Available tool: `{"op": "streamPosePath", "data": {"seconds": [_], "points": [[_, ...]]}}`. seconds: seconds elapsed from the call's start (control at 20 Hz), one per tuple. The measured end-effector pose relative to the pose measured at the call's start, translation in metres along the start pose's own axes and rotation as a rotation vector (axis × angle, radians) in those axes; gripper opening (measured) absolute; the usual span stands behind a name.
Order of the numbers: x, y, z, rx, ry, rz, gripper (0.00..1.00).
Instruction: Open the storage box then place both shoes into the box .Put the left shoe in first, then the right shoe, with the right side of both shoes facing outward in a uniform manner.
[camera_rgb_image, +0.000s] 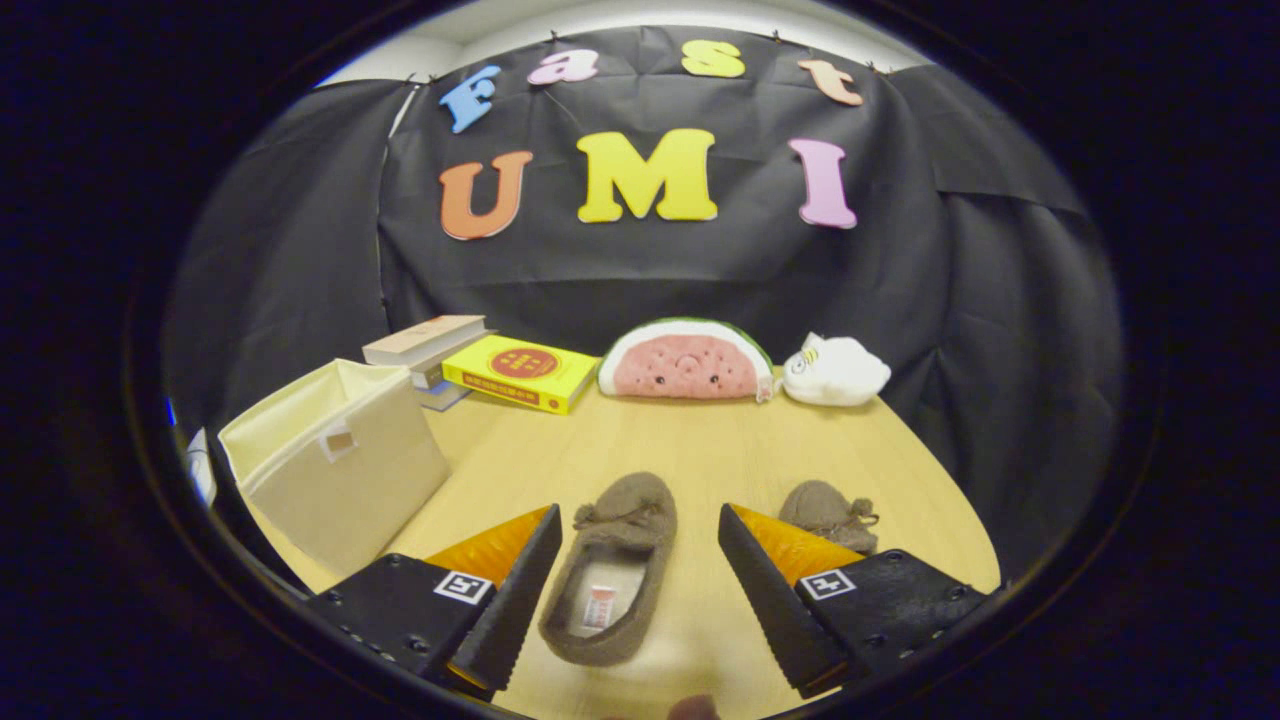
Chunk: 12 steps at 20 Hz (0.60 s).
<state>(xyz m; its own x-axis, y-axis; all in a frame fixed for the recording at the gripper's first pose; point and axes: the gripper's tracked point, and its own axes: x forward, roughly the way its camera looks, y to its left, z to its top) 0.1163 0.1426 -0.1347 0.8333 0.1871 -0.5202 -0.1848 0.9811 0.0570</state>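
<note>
At the worktop's (640, 440) left edge the fabric storage box (335, 465) stands, its top looking open. The tongs (640, 560) are spread wide, touching nothing, straddling the left shoe (612, 575); the right shoe (825, 515) lies just beyond their right finger. Best to grip a shoe's side wall squarely.

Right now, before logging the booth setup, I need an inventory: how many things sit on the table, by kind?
Shoes: 2
Storage box: 1
Books: 3
Plush toys: 2
Total: 8
The gripper is open, one shoe between its fingers.
</note>
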Motion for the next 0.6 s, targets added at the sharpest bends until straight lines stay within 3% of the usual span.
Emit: {"op": "streamPosePath", "data": {"seconds": [0.2, 0.35, 0.6], "points": [[0.024, -0.011, -0.033, 0.038, 0.123, -0.028, 0.96], [0.035, -0.006, -0.05, 0.064, 0.201, -0.004, 0.85], [0.052, 0.008, -0.062, 0.116, 0.278, 0.042, 0.45]]}}
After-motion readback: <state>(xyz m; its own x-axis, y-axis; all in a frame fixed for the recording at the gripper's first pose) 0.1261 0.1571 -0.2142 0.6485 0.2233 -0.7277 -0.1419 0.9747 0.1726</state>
